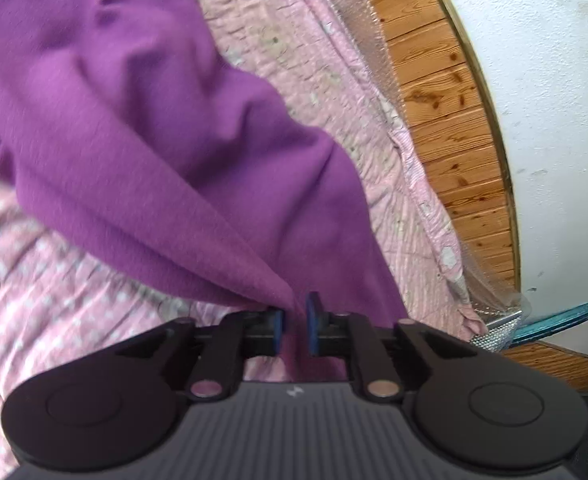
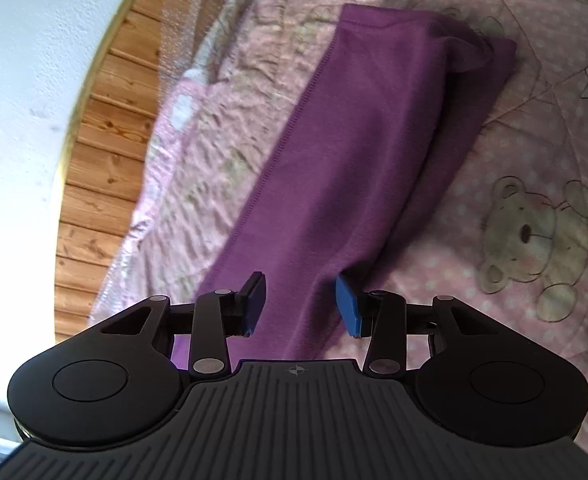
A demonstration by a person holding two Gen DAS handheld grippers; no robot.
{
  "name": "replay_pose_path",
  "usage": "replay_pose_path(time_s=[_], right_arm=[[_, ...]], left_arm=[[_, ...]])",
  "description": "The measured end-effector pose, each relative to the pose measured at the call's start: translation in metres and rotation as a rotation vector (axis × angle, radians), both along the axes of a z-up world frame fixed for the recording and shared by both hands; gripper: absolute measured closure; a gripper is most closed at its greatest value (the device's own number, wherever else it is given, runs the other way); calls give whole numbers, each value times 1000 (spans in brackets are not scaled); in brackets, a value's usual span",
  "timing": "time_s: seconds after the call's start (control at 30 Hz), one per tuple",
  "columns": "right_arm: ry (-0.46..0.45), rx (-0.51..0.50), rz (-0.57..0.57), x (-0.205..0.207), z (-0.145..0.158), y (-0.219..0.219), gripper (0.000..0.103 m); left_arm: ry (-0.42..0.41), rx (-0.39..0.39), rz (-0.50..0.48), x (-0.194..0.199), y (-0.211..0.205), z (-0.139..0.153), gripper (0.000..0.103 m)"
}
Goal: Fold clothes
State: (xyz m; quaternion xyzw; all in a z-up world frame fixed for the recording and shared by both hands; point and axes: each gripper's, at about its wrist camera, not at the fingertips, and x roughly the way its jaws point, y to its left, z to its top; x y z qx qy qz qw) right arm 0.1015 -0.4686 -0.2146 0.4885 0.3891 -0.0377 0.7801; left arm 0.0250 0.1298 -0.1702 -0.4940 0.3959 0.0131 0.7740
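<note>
Left claw (image 1: 294, 322): nearest the lens; pads nearly together, pinching a gathered point of the garment (image 1: 142, 128), which fans away taut and lifted.
Right claw (image 2: 301, 306): released, pads wide apart, straddling the near end of the cloth.
Garment: purple knit, lying as a long band on the pink quilt (image 2: 533, 140) of the bed, near the wooden wall (image 2: 94, 184).
Technique: likely keep the pinch firm, carry the edge level, lay hems flush.

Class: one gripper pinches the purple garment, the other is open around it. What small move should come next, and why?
Probably close the right gripper on the purple garment: its jaws stand open with cloth between them, while the left gripper already pinches a fold.
</note>
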Motion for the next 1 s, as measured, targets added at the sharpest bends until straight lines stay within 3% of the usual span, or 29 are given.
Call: replay_pose_path(time_s=[0.17,0.23,0.3,0.4,0.43,0.5,0.6,0.73,1.0], right_arm=[[-7,-3,-73,-3,-1,-14,60],[-13,-11,-110,-4,1,-19,59],[-28,20,-28,8,2,-15,59],[-19,-4,-11,17,4,-20,60],[-4,5,-58,15,1,-28,60],[21,41,-120,11,-5,-41,61],[34,12,-83,6,-4,-45,62],[35,13,-163,-9,-8,-54,61],[34,-4,-125,-3,-6,-62,60]], left_arm=[[4,34,0,5,-14,-2,76],[-24,49,8,6,-12,2,95],[-57,22,41,7,-4,5,97],[-55,6,52,11,1,3,97],[-45,0,48,11,0,1,97],[-24,-13,38,12,-5,-3,85],[16,-9,8,15,-17,-7,74],[30,10,-8,17,-19,-9,75],[71,-8,60,4,2,-9,75]])
